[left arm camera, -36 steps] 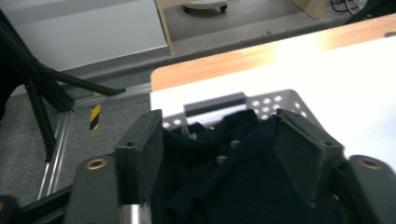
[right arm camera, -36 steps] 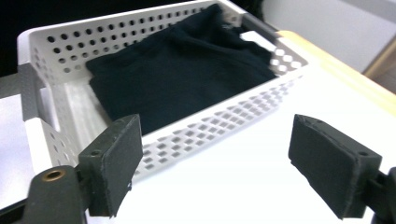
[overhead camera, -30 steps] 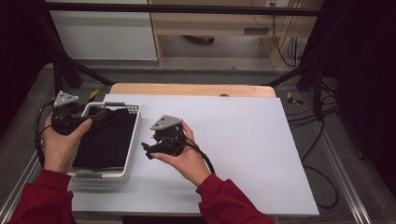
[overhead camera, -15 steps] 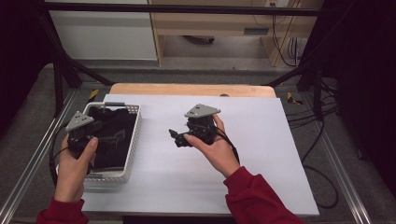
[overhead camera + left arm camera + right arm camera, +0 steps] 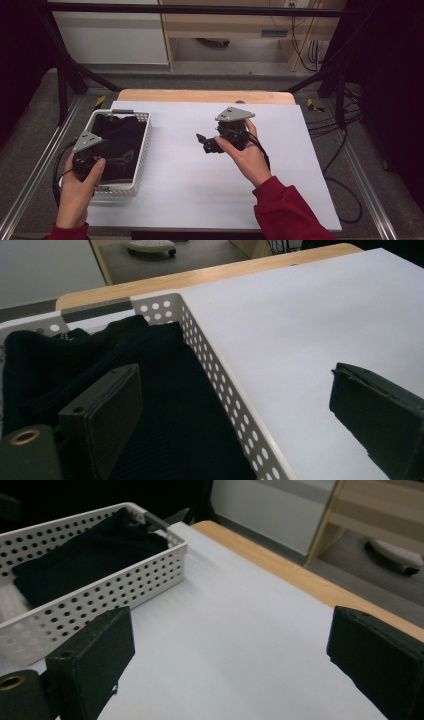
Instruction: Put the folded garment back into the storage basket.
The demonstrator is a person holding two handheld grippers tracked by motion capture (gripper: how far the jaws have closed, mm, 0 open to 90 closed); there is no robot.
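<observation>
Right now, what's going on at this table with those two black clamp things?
A person holds a two-jaw gripper in each hand. The left gripper hangs open over a white basket holding dark folded cloth. The right gripper is open above the bare white tabletop. Neither holds anything.

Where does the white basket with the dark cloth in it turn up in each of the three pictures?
High view: the basket sits at the table's left side, under the left gripper.
Left gripper view: it takes up the left half, its holed wall running down the middle.
Right gripper view: it lies at upper left, beyond the open jaws.
Shared landmark: the dark cloth inside it, beside the white tabletop.
</observation>
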